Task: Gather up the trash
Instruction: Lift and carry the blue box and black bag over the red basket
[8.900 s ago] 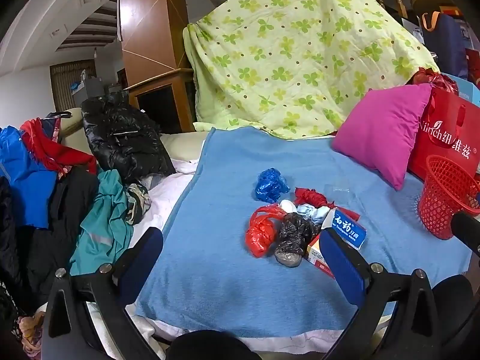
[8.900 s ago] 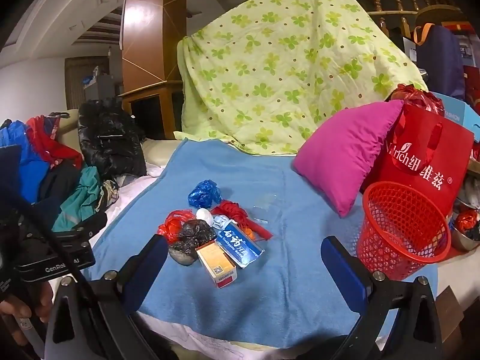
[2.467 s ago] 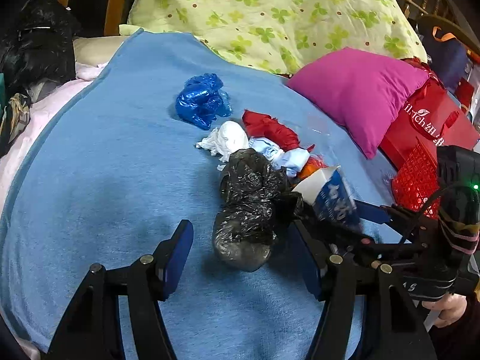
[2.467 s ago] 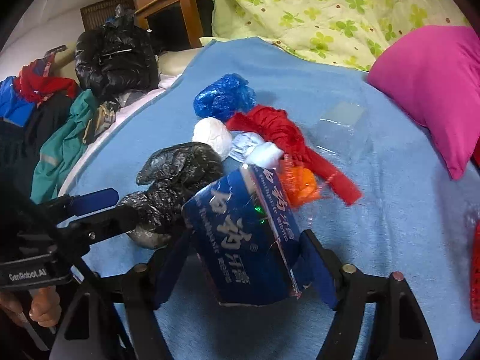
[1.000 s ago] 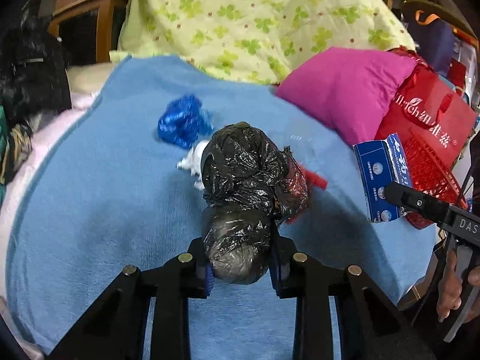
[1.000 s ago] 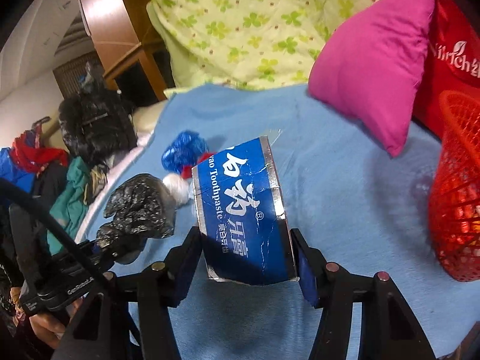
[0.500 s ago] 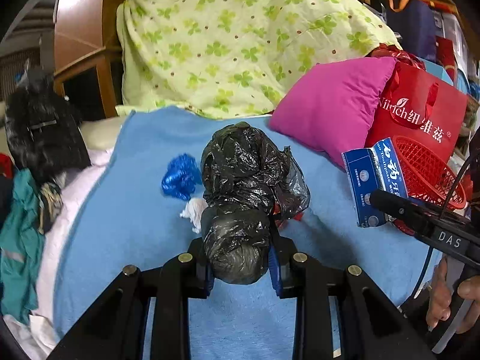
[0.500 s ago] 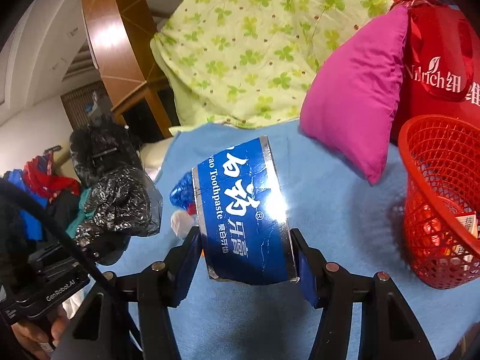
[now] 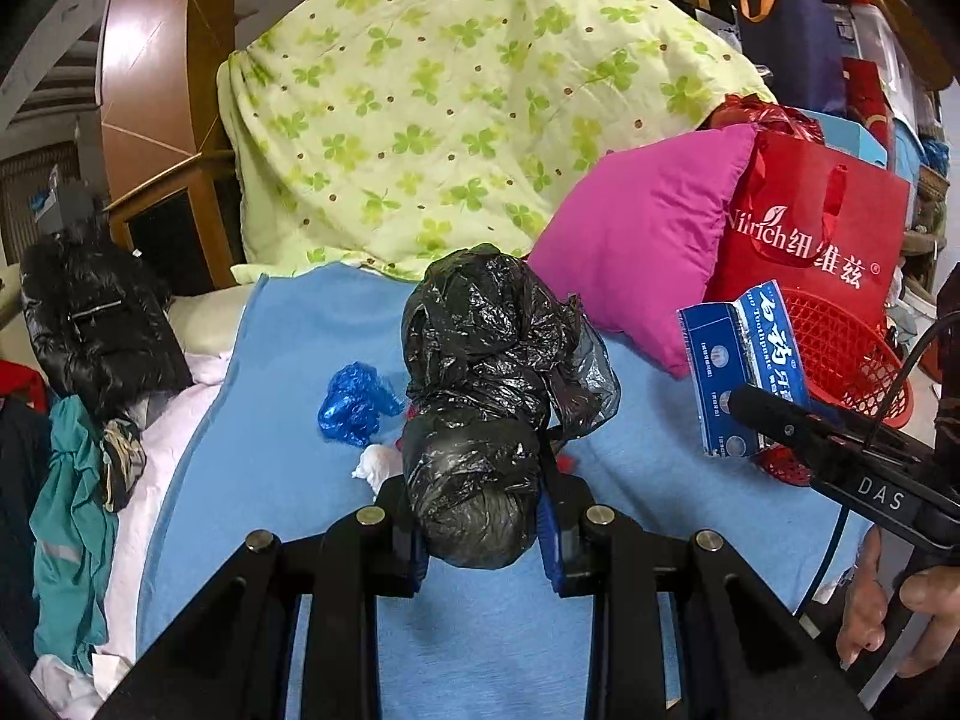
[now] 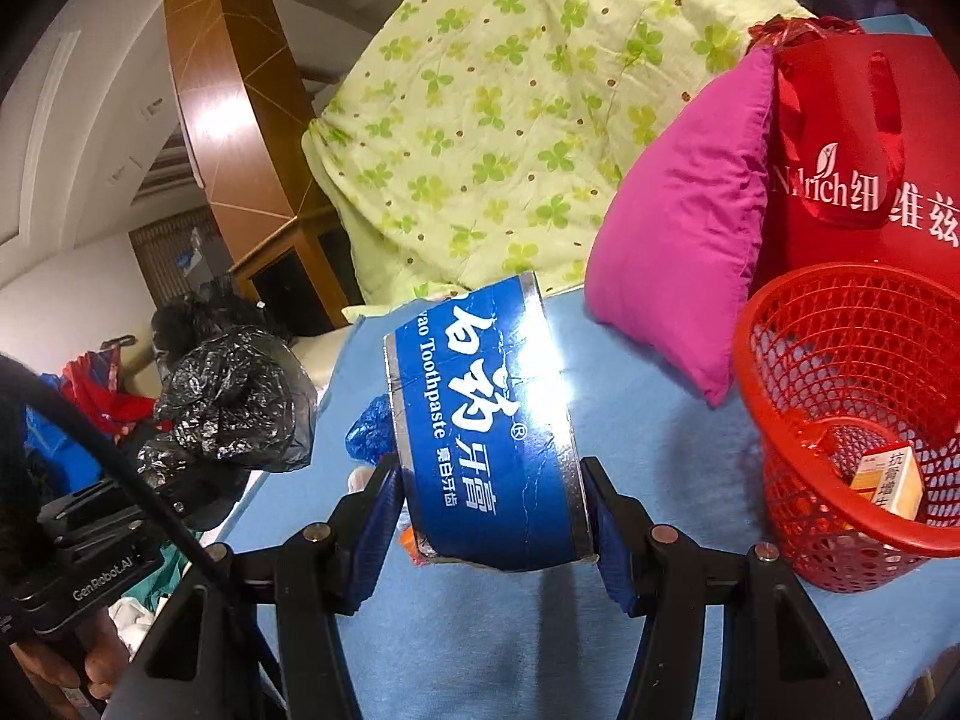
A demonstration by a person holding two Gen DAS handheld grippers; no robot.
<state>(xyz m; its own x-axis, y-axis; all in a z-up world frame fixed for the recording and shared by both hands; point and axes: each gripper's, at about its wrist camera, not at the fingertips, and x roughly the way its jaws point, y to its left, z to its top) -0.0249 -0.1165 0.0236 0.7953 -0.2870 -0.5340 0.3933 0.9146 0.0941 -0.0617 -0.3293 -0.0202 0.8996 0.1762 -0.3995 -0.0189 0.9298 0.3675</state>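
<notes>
**tidybot_fan:** Lifted clear of the blue blanket (image 9: 288,480) now, both loads, compared with a couple of seconds back when the bag and the box were only just being pinched down on the pile. Left gripper (image 9: 483,531) clamped narrow on the knotted black plastic bag (image 9: 486,396), bag bulging up and over the pads. Right gripper (image 10: 489,525) set about midway open and pressed on both sides of the blue toothpaste box (image 10: 486,426), box standing tilted between the fingers.

**couch_potato:** So, mid-carry then? Where's the bin?

**tidybot_fan:** Yep, looks like the carry-to-bin step. Red mesh basket (image 10: 840,396) just right of the toothpaste box in the right wrist view, sitting at the blanket's edge in front of the red gift bag (image 10: 858,138) and beside the pink pillow (image 10: 678,252). Next move, at a guess: swing the box over the rim, then let go. Same for the black bag after, and probably needs a good centred drop since it's bulky against that opening.

**couch_potato:** Head count?

**tidybot_fan:** Two grippers, two items in the air. One basket, with one orange-and-white carton (image 10: 888,480) already inside. Left on the blanket: one crumpled blue bag (image 9: 354,405), one white wad (image 9: 375,462), plus a sliver of something red poking out behind the black bag, can't say how many pieces. Maybe more hidden back there too.
</notes>
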